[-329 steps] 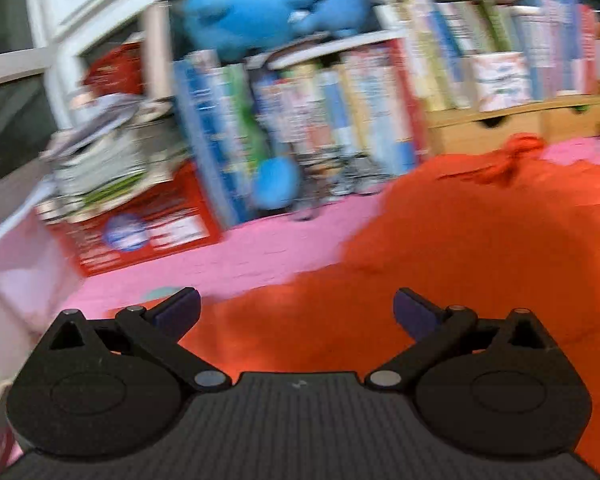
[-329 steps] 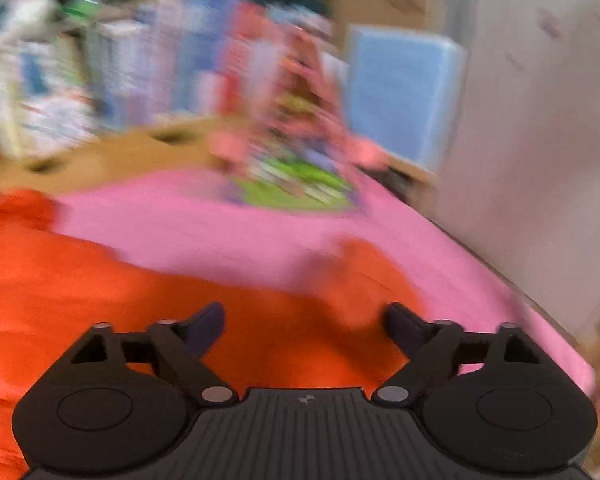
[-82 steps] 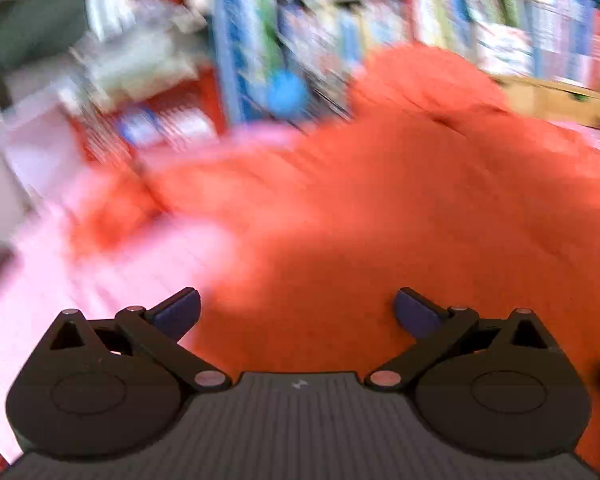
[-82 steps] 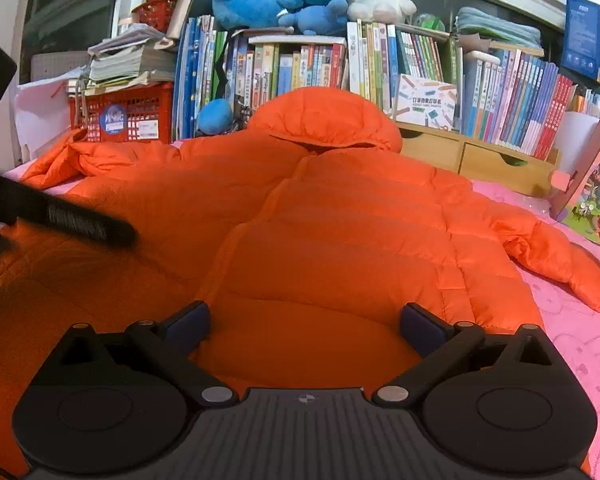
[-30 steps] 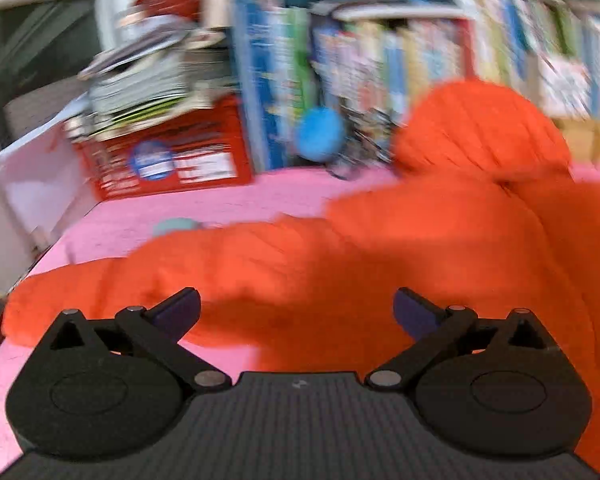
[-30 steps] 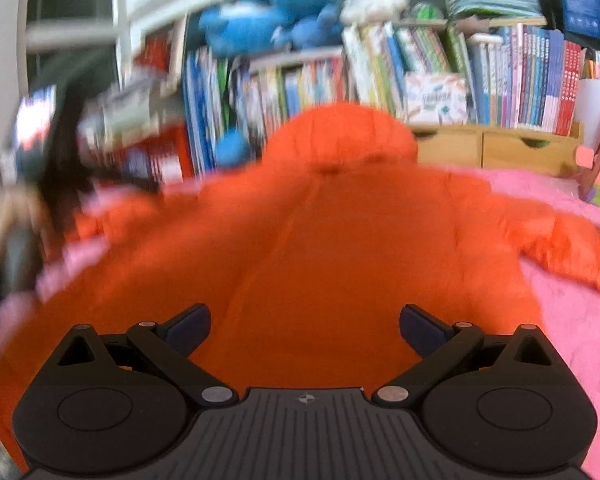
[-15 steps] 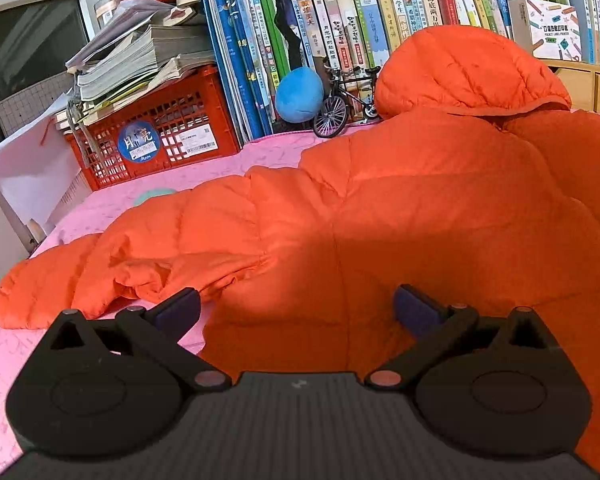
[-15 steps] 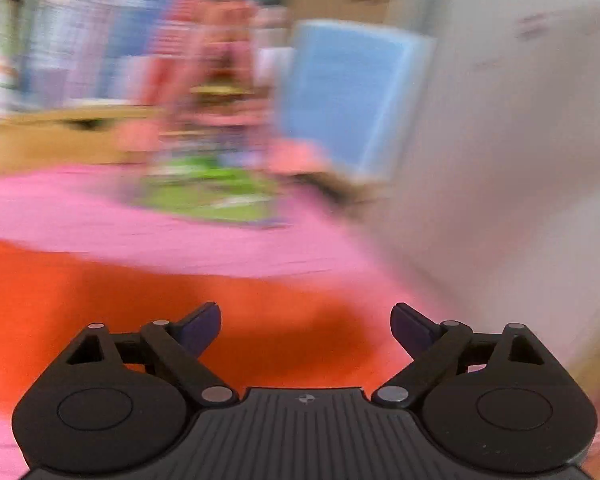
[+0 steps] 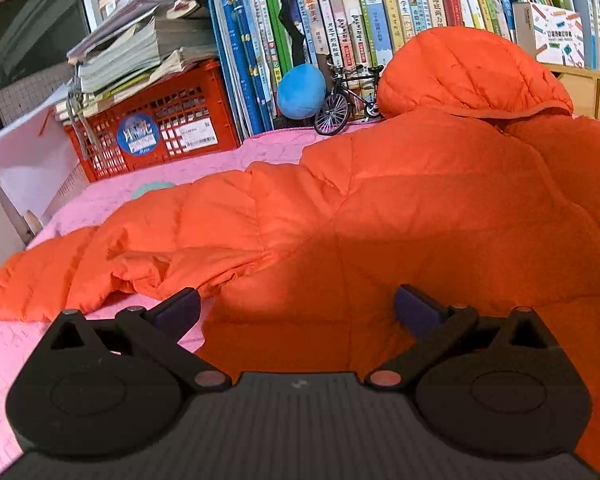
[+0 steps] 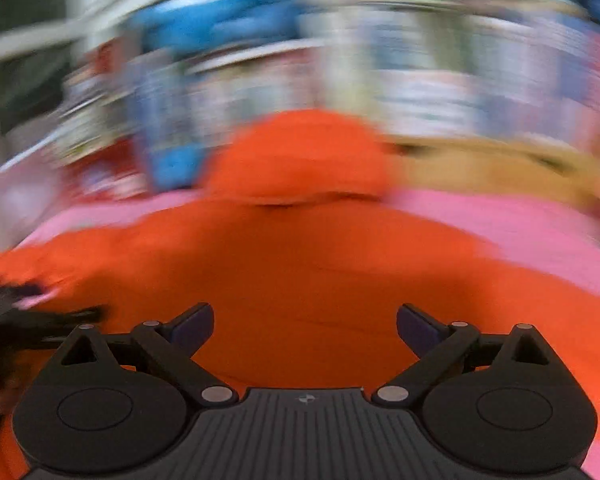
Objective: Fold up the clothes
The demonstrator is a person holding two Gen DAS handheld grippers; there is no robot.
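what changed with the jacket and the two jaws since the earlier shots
The orange jacket went from a bunched heap to lying spread flat on the pink cover, its sleeve stretched out to the left and hood at the books. The right gripper swung back from the wall side to face it, jaws opening, empty. The left gripper stays open, holding nothing.

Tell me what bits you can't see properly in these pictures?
- Right wrist view: the bookshelf is smeared by motion blur; no titles readable.
- Left wrist view: the orange jacket runs off the right edge, so its other sleeve is cut off.
- Left wrist view: the left gripper body hides the jacket's hem.
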